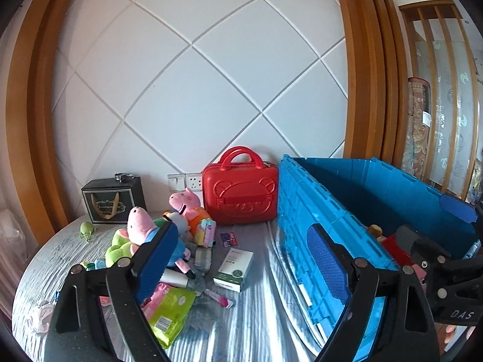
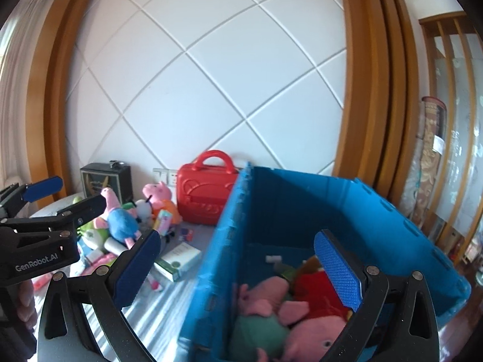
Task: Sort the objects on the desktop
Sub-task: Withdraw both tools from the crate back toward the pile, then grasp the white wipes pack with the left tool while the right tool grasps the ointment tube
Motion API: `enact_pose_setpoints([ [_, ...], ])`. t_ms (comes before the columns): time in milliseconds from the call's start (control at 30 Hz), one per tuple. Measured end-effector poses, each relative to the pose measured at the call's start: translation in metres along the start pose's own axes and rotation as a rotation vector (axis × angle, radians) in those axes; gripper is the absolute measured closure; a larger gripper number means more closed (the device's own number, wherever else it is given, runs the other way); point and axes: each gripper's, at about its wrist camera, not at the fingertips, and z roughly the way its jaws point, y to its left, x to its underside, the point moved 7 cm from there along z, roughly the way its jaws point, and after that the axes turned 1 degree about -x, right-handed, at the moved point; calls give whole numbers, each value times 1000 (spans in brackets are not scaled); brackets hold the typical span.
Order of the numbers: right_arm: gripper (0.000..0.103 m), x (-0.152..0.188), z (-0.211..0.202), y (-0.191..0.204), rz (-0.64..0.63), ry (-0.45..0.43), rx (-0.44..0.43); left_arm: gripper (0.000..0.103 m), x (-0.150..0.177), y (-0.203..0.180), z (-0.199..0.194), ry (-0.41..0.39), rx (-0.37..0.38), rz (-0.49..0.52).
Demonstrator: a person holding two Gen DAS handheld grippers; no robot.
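Blue crate (image 2: 377,217) stands at 3 o'clock of the table (image 1: 256,316), plush toys (image 2: 286,310) inside. Red bear suitcase (image 1: 240,197) sits at 12 o'clock. Plush pile (image 1: 145,232) lies at 9 o'clock, white box (image 1: 234,268) beside it. Left gripper (image 1: 241,259) spread, empty. Right gripper (image 2: 238,268) spread, empty, over the crate rim.

Blue crate (image 2: 302,211) holds plush toys (image 2: 271,310) — right gripper (image 2: 238,268) jaws spread wide above, empty.
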Motion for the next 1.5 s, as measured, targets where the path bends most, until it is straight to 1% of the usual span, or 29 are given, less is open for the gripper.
enact_pose_setpoints([
  [133, 0, -7, 12, 45, -20, -4, -30, 15, 10, 47, 12, 43, -43, -17],
  [233, 0, -7, 26, 80, -23, 15, -60, 15, 19, 81, 19, 70, -71, -19],
  [433, 0, 3, 61, 146, -30, 89, -110, 15, 38, 149, 28, 119, -111, -31],
  [667, 0, 29, 93, 204, -35, 188, -139, 15, 76, 221, 40, 206, -142, -69],
  [767, 0, 45, 107, 217, -42, 239, -138, 15, 99, 251, 47, 251, -170, -92],
  [867, 0, 61, 121, 220, -60, 292, -124, 15, 127, 282, 54, 308, -217, -110],
  [1000, 0, 88, 141, 209, -73, 363, -107, 15, 167, 324, 59, 391, -304, -133],
  [1100, 0, 109, 159, 198, -92, 423, -97, 15, 192, 351, 55, 444, -363, -169],
  [1200, 0, 131, 176, 188, -99, 486, -105, 15, 209, 363, 54, 488, -392, -215],
  [1267, 0, 142, 184, 183, -106, 517, -116, 15, 216, 359, 59, 508, -398, -232],
  [1367, 0, 155, 196, 179, -128, 557, -119, 15, 217, 337, 77, 529, -350, -244],
  [1500, 0, 162, 209, 173, -147, 577, -138, 15, 212, 300, 112, 558, -283, -230],
])
